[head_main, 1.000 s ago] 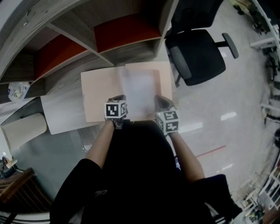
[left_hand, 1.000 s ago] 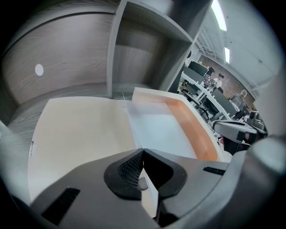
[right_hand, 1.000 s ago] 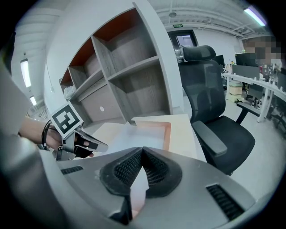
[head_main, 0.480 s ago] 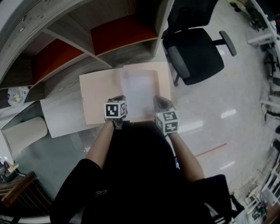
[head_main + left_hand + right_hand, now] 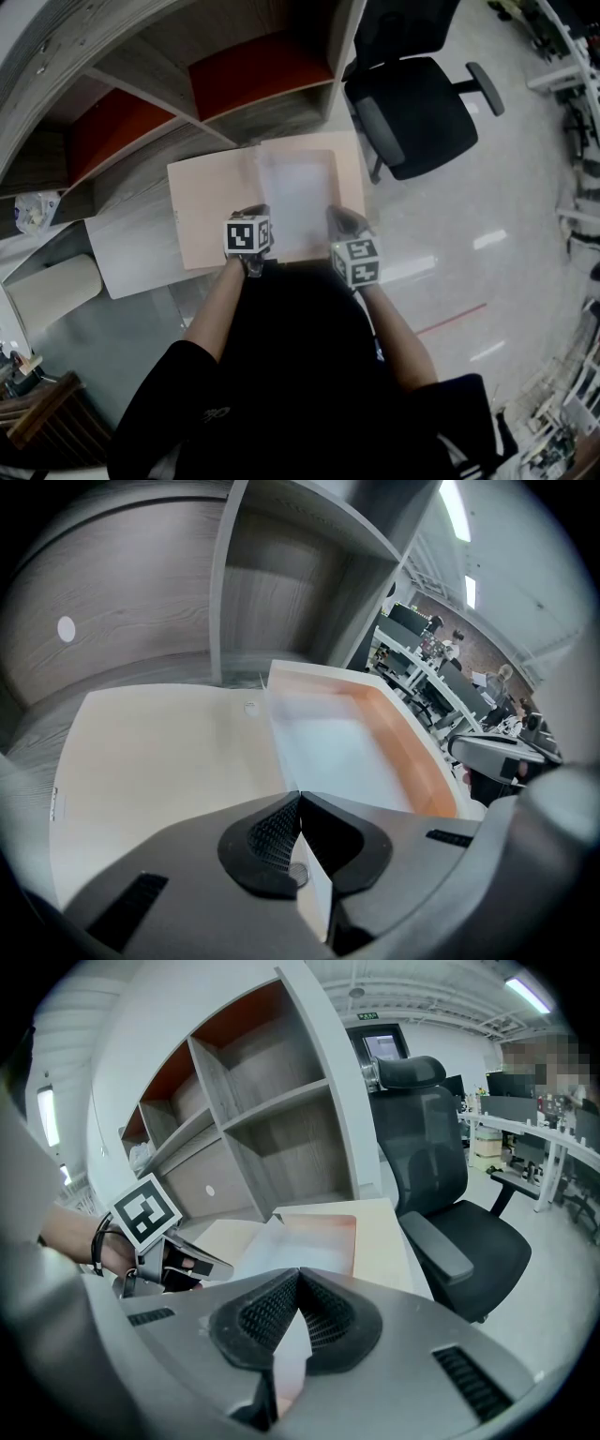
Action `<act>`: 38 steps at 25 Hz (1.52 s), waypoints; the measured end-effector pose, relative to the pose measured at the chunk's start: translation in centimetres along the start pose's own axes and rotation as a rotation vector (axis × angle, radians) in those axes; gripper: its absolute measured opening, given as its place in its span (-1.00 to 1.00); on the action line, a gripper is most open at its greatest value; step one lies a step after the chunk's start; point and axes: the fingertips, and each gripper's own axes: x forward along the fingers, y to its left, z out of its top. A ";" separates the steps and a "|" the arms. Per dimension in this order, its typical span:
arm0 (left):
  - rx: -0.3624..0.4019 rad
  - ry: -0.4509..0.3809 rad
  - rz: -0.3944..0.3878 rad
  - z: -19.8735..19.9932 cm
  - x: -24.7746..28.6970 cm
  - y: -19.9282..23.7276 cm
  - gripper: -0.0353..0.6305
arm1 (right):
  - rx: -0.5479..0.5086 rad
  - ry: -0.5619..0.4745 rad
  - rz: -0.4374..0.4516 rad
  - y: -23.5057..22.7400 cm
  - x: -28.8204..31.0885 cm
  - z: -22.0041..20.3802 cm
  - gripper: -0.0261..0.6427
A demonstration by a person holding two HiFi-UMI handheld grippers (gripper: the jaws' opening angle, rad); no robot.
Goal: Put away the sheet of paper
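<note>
**Trainee:** Which step is in hand, and what are the claws holding?

**Instructor:** The placing step, by my reading. The left claw [image 5: 298,803] and the right claw [image 5: 298,1279] are each clamping fully closed on the near edge of the white sheet of paper [image 5: 298,192], one towards each near corner. The sheet is extending straight ahead of both claws, over the right half of the open beige card folder [image 5: 211,206], which is lying on the grey desk top [image 5: 131,248]. Whether the sheet's far edge is already resting on the folder cannot be told.

**Trainee:** What is the next move calling for?

**Instructor:** Probably lowering both claws together until the sheet is lying flat within the folder's edges, then opening both jaws. Uneven lowering is risking a skewed or creased sheet.

**Trainee:** What is surrounding the work?

**Instructor:** A grey wood-grain shelf unit with red-backed compartments [image 5: 253,70] is standing beyond the folder, ahead of the claws. A black office chair [image 5: 422,112] is standing well apart, to the right of the right claw. Nothing is lying between the claws and the folder.
</note>
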 end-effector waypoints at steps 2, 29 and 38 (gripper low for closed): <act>0.003 0.000 -0.001 0.0 0.1 -0.1 -0.76 | 0.000 0.003 0.002 0.0 0.0 0.0 -0.87; 0.026 0.018 -0.011 0.0 1.1 -2.2 -0.76 | 0.003 0.012 0.021 -0.9 -0.1 -0.2 -0.87; 0.023 0.020 -0.009 0.1 1.2 -2.6 -0.76 | 0.005 0.008 0.028 -1.2 -0.2 -0.1 -0.87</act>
